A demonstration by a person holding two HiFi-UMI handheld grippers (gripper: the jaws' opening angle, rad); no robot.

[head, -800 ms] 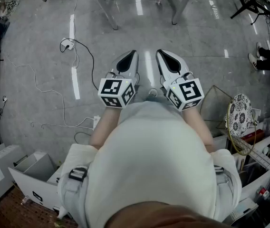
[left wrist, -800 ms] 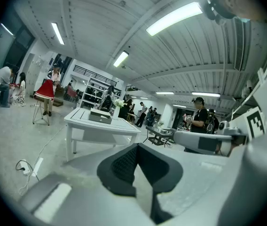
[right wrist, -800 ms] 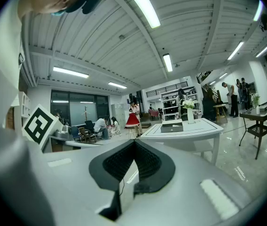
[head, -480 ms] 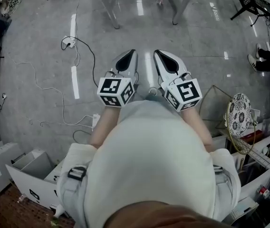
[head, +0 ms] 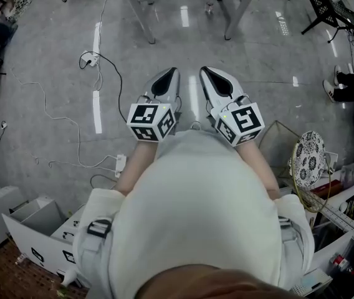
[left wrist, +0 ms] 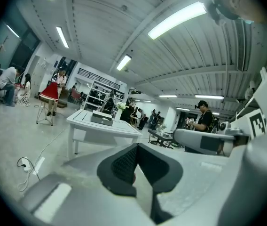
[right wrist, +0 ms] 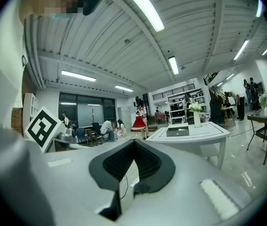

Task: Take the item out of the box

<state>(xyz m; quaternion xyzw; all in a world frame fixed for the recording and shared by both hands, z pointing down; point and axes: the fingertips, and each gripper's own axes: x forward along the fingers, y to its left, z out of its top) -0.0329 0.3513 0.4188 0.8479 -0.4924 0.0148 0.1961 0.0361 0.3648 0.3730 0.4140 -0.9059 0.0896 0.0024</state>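
Left gripper view, box on table, well beyond closed claw

Two grippers; one white table; one grey box.

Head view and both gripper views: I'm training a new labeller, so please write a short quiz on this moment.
1. True or false: the left gripper holds the box.
2. The right gripper has its jaws: A) shut, empty B) wide open C) on a cup.
3. What stands beside the box on the table?
Key: 1 false; the box lies on the table, ahead of both grippers. 2 A. 3 a vase of white flowers.
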